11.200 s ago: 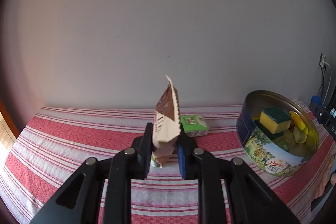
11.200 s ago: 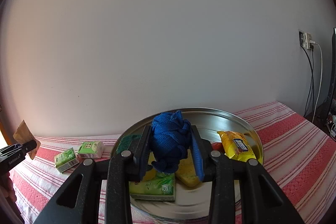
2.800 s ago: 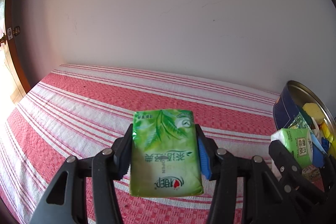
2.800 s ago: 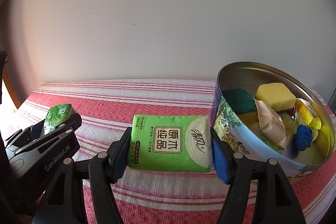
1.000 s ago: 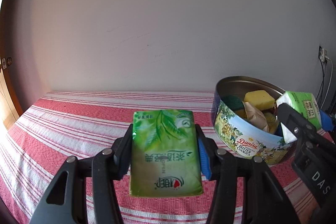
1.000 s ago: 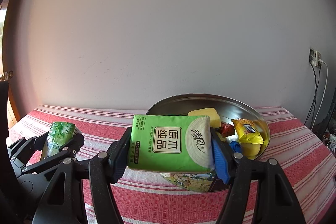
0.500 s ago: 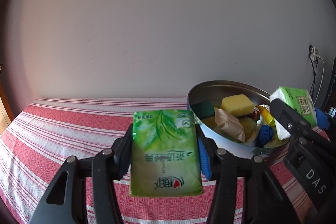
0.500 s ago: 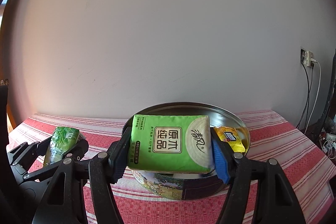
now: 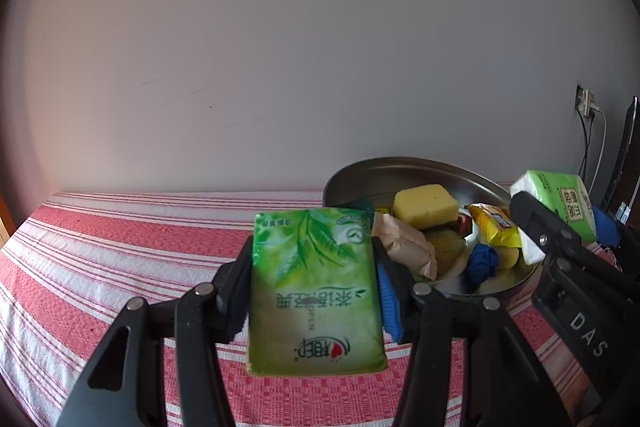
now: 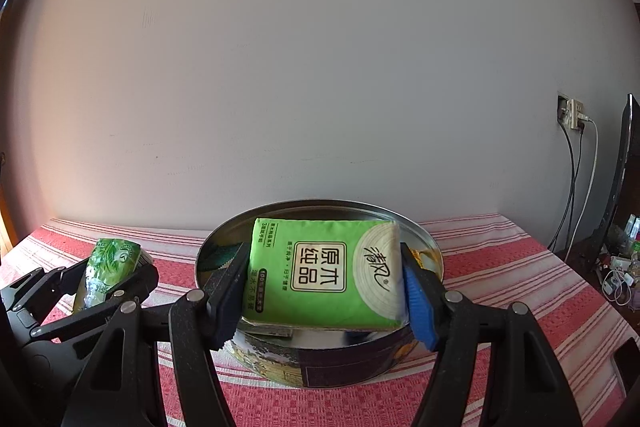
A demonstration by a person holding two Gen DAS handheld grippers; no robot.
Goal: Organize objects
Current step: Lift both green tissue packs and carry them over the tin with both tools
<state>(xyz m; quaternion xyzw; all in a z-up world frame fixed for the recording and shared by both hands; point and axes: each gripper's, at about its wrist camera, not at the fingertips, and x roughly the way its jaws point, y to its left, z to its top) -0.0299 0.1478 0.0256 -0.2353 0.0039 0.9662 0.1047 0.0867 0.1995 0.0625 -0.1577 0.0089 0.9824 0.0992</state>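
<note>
From the left wrist, the round tin (image 9: 352, 175) now sits right of centre, closer to the middle of the frame than a second ago, when it stood further right. The left tongs (image 9: 314, 291) stay clamped on one glossy green tissue pack (image 9: 314, 291), held flat at lower centre above the red striped table (image 9: 120, 251). In the tin I count one yellow sponge (image 9: 425, 205), one tan wrapper (image 9: 406, 251), one yellow snack packet (image 9: 494, 225) and one blue knot of cloth (image 9: 482, 263); a dark green corner behind the pack and a red scrap under the sponge are too hidden to name. At right the right tongs (image 9: 560, 223) carry a second, paler green tissue pack (image 9: 564, 203), its lower part cut off by the black arm.

From the right wrist, the tin (image 10: 320, 371) has slid from right of centre to dead centre, directly behind the load. The right tongs (image 10: 324, 287) grip the pale green tissue pack (image 10: 324, 275) by its two short ends, over the tin's near rim. That pack hides nearly all the contents: only a green scalloped edge at left and a yellow sliver at right show. At lower left the left tongs (image 10: 108, 279) hold the glossy pack (image 10: 108, 267), seen end-on and partly blocked.
</note>
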